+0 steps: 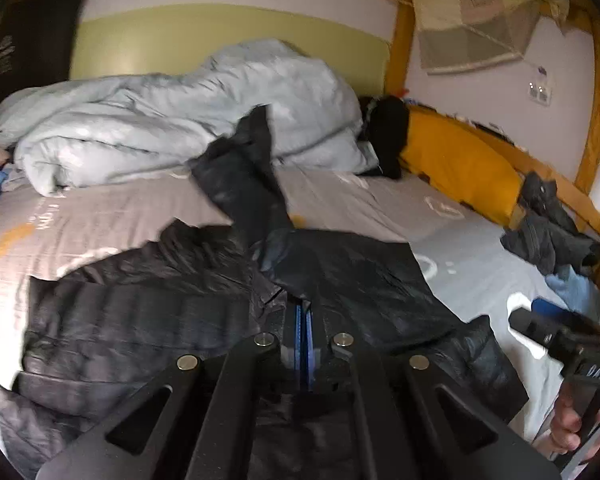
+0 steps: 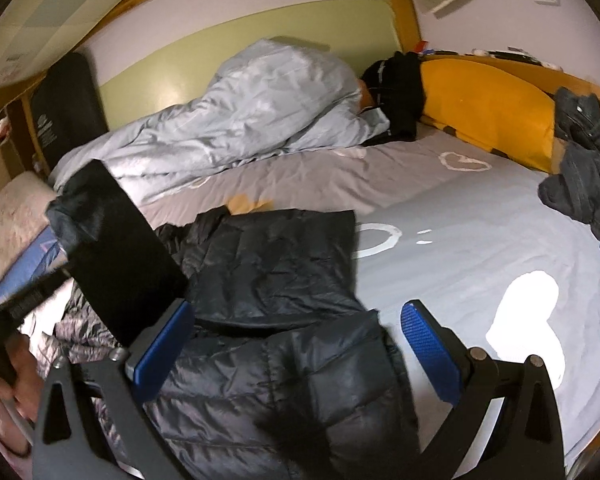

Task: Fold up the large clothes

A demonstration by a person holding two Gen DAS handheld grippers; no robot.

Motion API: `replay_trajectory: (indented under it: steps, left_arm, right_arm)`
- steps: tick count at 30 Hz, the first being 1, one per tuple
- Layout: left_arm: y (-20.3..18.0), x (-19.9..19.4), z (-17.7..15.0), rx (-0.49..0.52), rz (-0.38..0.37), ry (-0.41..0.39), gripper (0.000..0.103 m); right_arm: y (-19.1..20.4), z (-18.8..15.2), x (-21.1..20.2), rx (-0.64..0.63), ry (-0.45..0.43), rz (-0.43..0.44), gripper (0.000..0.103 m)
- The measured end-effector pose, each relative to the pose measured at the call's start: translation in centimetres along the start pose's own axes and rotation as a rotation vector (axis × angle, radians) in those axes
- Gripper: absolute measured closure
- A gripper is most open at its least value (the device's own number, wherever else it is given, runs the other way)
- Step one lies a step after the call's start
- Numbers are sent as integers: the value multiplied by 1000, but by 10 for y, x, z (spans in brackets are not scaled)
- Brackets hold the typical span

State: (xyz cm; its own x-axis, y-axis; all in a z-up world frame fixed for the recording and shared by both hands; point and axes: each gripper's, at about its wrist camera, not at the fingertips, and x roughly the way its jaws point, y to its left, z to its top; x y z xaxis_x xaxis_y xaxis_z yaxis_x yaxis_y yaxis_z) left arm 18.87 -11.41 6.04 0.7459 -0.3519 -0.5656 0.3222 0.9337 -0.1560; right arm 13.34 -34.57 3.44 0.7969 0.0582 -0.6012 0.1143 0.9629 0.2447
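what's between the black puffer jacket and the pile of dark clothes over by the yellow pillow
Only bare grey bedsheet with white printed shapes lies between the black puffer jacket and the pile of dark clothes. The right wrist view shows it best.

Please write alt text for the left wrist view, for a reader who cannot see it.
The shut left gripper pinches a black puffer jacket, its sleeve lifted over a grey bed sheet. A pale blue duvet lies behind.

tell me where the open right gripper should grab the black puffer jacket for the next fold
Probably the near right hem edge of the black puffer jacket, coming in from the bare sheet side. That edge lies flat and free between the right gripper fingers, while the left gripper is shut on a lifted part.
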Motion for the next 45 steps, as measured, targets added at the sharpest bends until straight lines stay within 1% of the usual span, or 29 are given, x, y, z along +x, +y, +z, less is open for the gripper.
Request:
replay_trajectory:
  steps: [5,9,10,11,12,13,14,20,22,26,27,28,29,30,32,33,34,35,36,37,38,39,40,41,42,44,45]
  left_arm:
    - [-33,19,-20,43,-29,56,102]
    - [-50,23,-34,72,-38,92,100]
    - [-53,24,-37,80,-38,99,96]
    - [-56,23,-41,89,-38,101,89]
    - [-57,21,-44,95,-37,102,85]
    - [-57,18,-47,102,-36,102,75]
    - [-56,15,-50,106,-35,101,67]
    - [-37,-15,-65,114,-24,93,50]
    - [-25,-26,-69,105,-6,88,47]
    - [3,-44,-75,70,32,83,44]
    - [10,-48,-77,62,40,79,44]
    - [18,-53,-79,53,50,74,43]
    - [24,-56,-81,44,58,71,43]
    - [32,-60,-83,32,65,65,43]
    - [47,-65,-88,2,74,58,43]
    - [54,-66,-90,-16,79,55,43]
    - [61,-67,-92,-41,85,52,43]
    - [69,-67,-94,-71,89,53,43]
    - [74,-66,-95,-95,89,62,43]
    - [79,-64,-96,-116,89,79,43]
    - [83,-61,-96,-129,89,97,43]
    - [86,-60,-97,-139,91,106,43]
    - [88,-59,-98,-146,94,108,43]
    - [90,-58,-98,-153,97,112,43]
    - [90,-58,-98,-157,94,116,43]
    - [90,-57,-97,-162,83,121,43]
    - [88,-58,-97,-160,83,120,43]
  right_arm:
    - [-17,6,-1,61,7,-10,0]
    - [-29,8,0,125,26,13,0]
    - [-31,8,2,141,32,23,0]
    - [-34,8,3,154,40,29,0]
    - [-35,8,4,161,44,31,0]
    - [-36,7,5,167,50,31,0]
    - [-36,7,6,170,55,31,0]
    - [-31,4,12,153,70,33,0]
    - [-26,3,14,129,74,39,0]
    - [-8,-4,27,38,110,53,0]
    - [-5,-6,30,21,121,57,2]
    - [1,-9,35,1,137,69,4]
    - [6,-12,40,-18,153,82,10]
    - [10,-15,45,-37,169,91,12]
    - [19,-22,56,-78,198,96,20]
    - [22,-25,60,-92,207,94,22]
    - [26,-28,65,-107,218,89,30]
    - [29,-30,70,-114,228,81,44]
    - [29,-32,75,-105,238,73,61]
    - [28,-33,77,-87,243,69,70]
    - [26,-33,79,-81,237,59,82]
    - [27,-32,78,-86,226,51,89]
    - [28,-30,76,-102,201,40,92]
    - [31,-26,74,-122,168,29,93]
    - [34,-23,71,-143,141,15,94]
    - [46,-11,67,-224,67,-25,94]
    - [51,-6,67,-254,48,-38,94]
